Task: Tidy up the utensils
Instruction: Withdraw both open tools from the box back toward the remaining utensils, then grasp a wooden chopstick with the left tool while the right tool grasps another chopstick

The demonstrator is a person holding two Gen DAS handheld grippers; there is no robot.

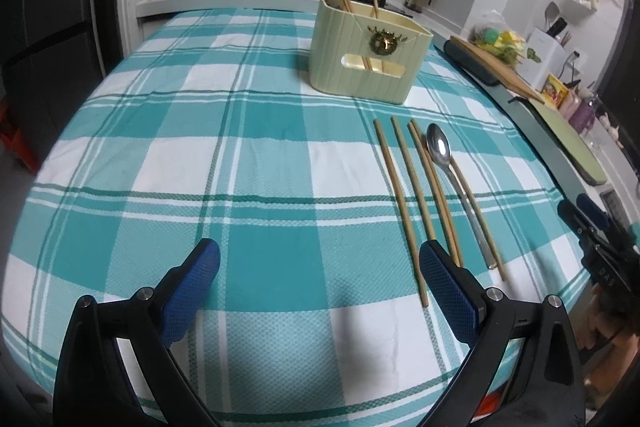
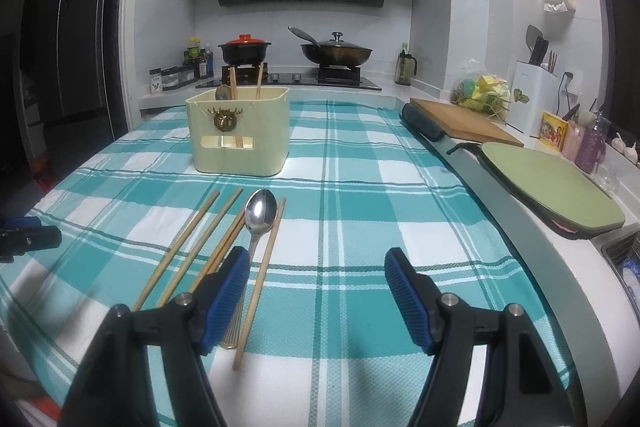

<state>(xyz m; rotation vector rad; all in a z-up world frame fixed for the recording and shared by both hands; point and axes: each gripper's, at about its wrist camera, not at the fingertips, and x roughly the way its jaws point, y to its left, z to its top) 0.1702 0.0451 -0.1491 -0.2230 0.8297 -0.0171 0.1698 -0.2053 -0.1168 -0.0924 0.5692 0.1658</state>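
Note:
Several wooden chopsticks [image 1: 408,195] and a metal spoon [image 1: 444,159] lie side by side on the teal checked tablecloth [image 1: 240,167]. Behind them stands a cream utensil holder [image 1: 368,63] with two chopsticks and a spoon in it. My left gripper [image 1: 320,275] is open and empty, low over the cloth, left of the chopsticks. In the right wrist view the chopsticks [image 2: 192,247], spoon [image 2: 260,213] and holder [image 2: 240,135] show too. My right gripper [image 2: 316,287] is open and empty, its left finger over the spoon handle's near part.
A wooden cutting board [image 2: 464,123] and a green board [image 2: 548,187] lie on the counter to the right. A stove with a red-lidded pot [image 2: 244,51] and a wok [image 2: 336,53] is at the back. A fridge [image 2: 68,67] stands on the left.

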